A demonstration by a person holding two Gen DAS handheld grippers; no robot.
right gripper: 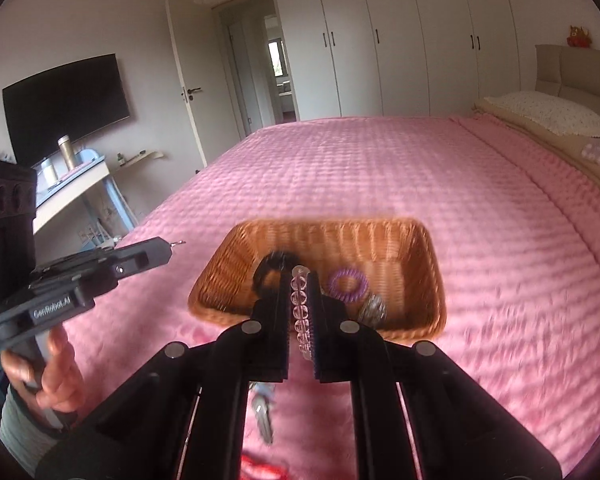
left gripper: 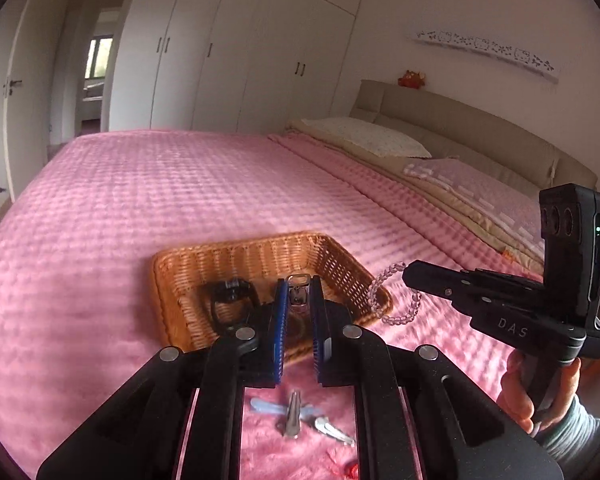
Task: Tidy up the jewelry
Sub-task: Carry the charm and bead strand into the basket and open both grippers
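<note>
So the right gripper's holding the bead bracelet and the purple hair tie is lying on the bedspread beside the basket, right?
Not quite. The right gripper does hold the bead bracelet, but the purple hair tie lies inside the basket, not on the bedspread. The right wrist view shows it.

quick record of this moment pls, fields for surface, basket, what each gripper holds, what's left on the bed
surface: pink bedspread
basket: wicker basket on the bedspread, ahead of both grippers
in basket: purple coil hair tie, black ring-shaped item, sparkly silver piece
left gripper: shut on a small silver clip, above the basket
right gripper: shut on a clear bead bracelet, at the basket's near edge
left on the bed: metal hair clips near the person, something red at the frame's bottom edge
</note>
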